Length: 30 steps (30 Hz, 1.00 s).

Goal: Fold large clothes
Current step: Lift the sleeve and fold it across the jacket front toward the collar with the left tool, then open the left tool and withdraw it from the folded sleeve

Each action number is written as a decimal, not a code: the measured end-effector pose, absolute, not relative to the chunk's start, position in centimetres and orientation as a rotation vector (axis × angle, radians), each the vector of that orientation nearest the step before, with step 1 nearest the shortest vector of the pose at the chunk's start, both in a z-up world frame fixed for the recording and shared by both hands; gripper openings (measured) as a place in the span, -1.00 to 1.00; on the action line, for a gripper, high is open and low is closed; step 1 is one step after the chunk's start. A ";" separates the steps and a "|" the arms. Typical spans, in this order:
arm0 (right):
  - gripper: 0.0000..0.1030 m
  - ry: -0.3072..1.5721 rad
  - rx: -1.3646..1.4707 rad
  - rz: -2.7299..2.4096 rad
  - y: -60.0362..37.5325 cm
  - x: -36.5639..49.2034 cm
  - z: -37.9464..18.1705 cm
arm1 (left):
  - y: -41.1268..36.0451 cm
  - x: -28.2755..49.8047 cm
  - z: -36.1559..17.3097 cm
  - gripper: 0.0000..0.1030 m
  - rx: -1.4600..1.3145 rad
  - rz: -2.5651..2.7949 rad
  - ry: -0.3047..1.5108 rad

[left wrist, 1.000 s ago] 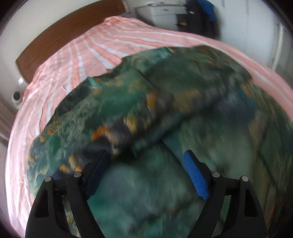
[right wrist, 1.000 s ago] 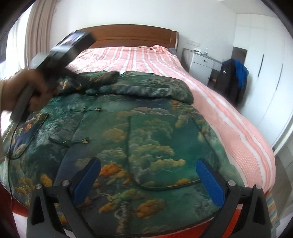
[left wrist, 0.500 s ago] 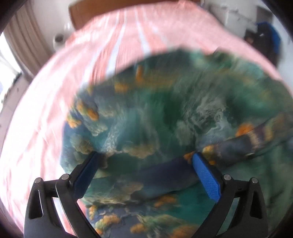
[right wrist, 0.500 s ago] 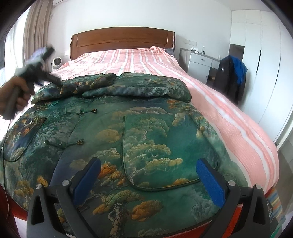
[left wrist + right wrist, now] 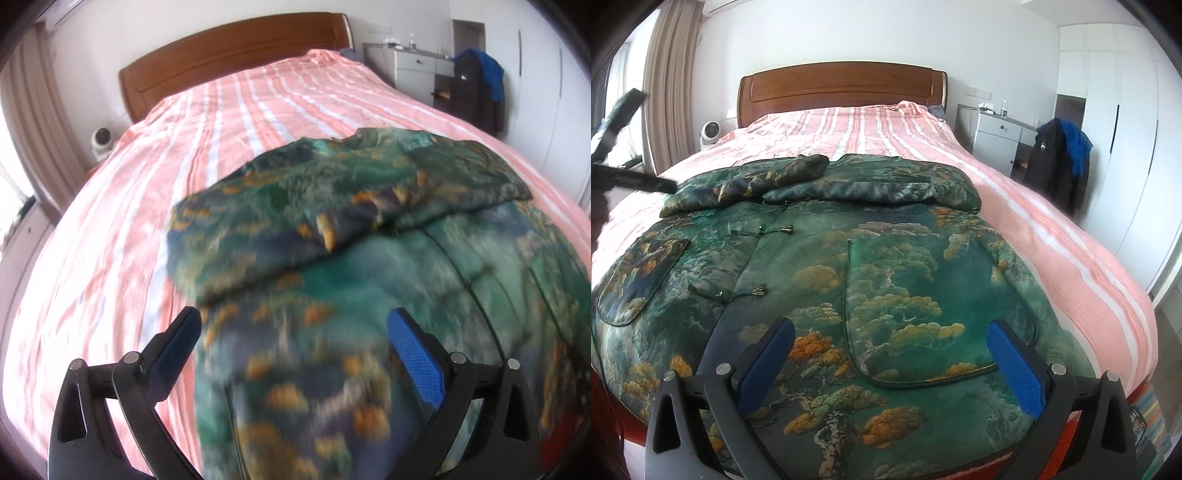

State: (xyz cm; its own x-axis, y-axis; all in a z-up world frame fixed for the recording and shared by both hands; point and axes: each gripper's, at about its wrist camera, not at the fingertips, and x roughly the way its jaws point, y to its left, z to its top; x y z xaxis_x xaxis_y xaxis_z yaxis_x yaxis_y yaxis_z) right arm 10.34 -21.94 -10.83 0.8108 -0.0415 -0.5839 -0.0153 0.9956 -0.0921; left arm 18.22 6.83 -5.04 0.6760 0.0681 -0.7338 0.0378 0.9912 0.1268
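Note:
A large green padded jacket (image 5: 886,280) with orange tree print lies flat on the bed, its sleeves folded across the top (image 5: 820,184). It also shows in the left wrist view (image 5: 351,280), blurred. My right gripper (image 5: 890,354) is open and empty above the jacket's near hem. My left gripper (image 5: 295,347) is open and empty over the jacket's left edge, below the folded sleeve (image 5: 280,229). The left gripper's body (image 5: 624,155) shows at the far left of the right wrist view.
The bed (image 5: 871,129) has a pink striped sheet and a wooden headboard (image 5: 842,88). A white nightstand (image 5: 1001,136) and a dark coat on a chair (image 5: 1060,158) stand at the right. A small fan (image 5: 711,134) and curtains are at the left.
My left gripper has swung back from the folded sleeve toward the jacket's left edge, still open and empty. The right gripper has stayed put.

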 end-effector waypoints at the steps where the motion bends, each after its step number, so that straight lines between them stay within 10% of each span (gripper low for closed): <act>1: 0.99 0.625 -0.096 -0.010 -21.8 10.4 -10.9 | 6.9 17.3 -5.3 0.96 0.120 0.023 0.832; 30: 0.99 0.588 -0.135 0.035 -20.4 10.1 -11.1 | 8.0 11.7 -7.6 0.96 -0.097 0.122 0.836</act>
